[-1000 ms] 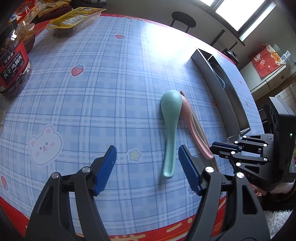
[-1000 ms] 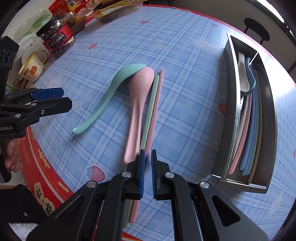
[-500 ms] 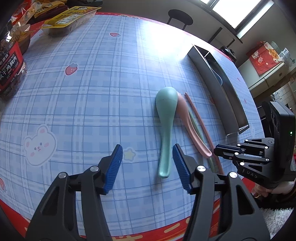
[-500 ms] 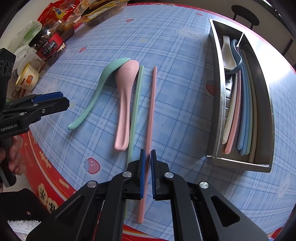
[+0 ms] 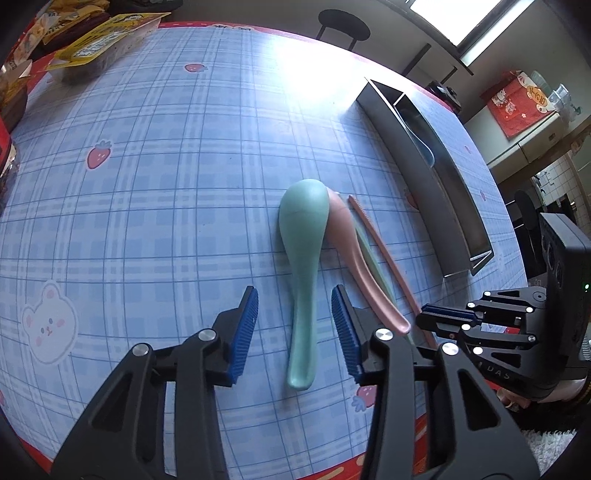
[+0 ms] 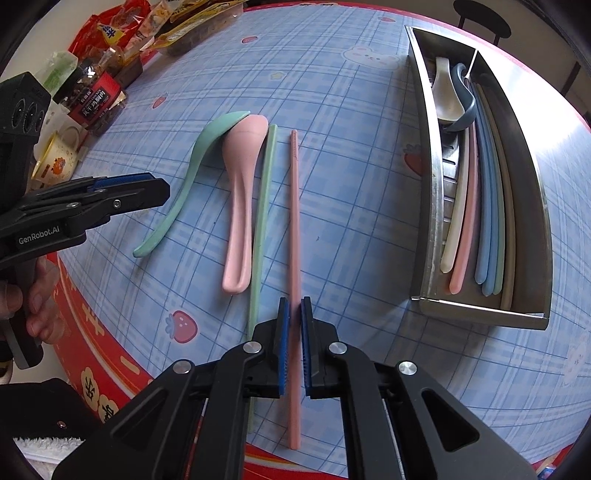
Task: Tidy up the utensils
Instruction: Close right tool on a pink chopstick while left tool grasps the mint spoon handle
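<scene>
A green spoon (image 5: 301,266) lies on the blue checked tablecloth, with a pink spoon (image 6: 242,199), a green chopstick (image 6: 263,206) and a pink chopstick (image 6: 294,221) to its right. My left gripper (image 5: 295,325) is open, its fingers on either side of the green spoon's handle. My right gripper (image 6: 294,343) has its pads close around the pink chopstick near its lower end. A steel utensil tray (image 6: 432,206) at the right holds spoons and several chopsticks.
Snack packs (image 6: 122,33), a jar (image 6: 94,99) and a cup (image 6: 61,155) stand along the table's far left side. The table's red edge (image 6: 96,350) runs just in front of both grippers. A stool (image 5: 343,27) stands beyond the table.
My left gripper moved right and forward so its fingers straddle the green spoon's handle. My right gripper moved right from the pink spoon's handle to over the pink chopstick, which lies apart from the green one.
</scene>
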Motion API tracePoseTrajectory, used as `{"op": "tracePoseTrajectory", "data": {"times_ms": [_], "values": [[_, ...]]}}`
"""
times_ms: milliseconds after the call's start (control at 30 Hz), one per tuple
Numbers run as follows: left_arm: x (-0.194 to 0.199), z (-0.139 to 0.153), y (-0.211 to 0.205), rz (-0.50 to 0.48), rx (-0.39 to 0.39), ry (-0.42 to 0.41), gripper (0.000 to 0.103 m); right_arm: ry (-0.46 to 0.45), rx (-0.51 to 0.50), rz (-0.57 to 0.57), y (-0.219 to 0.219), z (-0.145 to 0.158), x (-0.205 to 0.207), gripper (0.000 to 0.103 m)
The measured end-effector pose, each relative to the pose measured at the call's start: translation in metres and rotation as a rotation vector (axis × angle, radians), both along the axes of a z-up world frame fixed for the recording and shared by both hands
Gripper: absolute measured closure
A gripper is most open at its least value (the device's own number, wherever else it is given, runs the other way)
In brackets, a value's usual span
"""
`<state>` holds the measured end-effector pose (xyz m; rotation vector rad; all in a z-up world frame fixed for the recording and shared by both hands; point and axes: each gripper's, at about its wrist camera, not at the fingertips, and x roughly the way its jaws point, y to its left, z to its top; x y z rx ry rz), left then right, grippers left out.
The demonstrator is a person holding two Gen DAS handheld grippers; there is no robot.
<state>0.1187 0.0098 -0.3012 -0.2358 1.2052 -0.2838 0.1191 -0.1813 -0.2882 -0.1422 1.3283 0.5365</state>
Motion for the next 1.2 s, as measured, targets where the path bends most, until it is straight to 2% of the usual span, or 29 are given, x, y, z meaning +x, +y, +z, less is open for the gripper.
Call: {"op": "tracePoseTrajectory", "data": {"times_ms": [167, 400, 567, 667, 833, 933, 1033, 1200], "values": [[0.009, -0.008, -0.018, -0.036, 0.045, 0.01, 0.06, -0.004, 0.006, 0.001, 0.0, 0.0, 0.0, 0.097], [0.028, -0.014, -0.038, -0.075, 0.195, -0.044, 0.064, -0.004, 0.016, 0.001, -0.001, 0.0, 0.0, 0.097], [0.034, -0.016, -0.044, -0.098, 0.247, -0.06, 0.068, -0.002, 0.025, 0.0, -0.003, -0.001, 0.0, 0.097], [0.036, -0.016, -0.038, -0.078, 0.207, -0.052, 0.081, 0.0, 0.029, 0.0, -0.003, -0.001, 0.0, 0.097], [0.027, -0.016, -0.009, 0.0, 0.087, -0.008, 0.085, 0.0, 0.03, 0.0, -0.003, -0.001, 0.0, 0.097], [0.024, -0.021, 0.011, 0.086, -0.023, 0.037, 0.088, 0.0, 0.031, -0.001, -0.004, -0.002, 0.0, 0.097], [0.021, -0.026, 0.028, 0.158, -0.093, 0.067, 0.091, -0.002, 0.029, -0.001, -0.003, -0.001, 0.0, 0.097], [0.016, -0.025, 0.034, 0.171, -0.093, 0.068, 0.091, -0.004, 0.028, -0.001, -0.003, -0.001, 0.0, 0.097]]}}
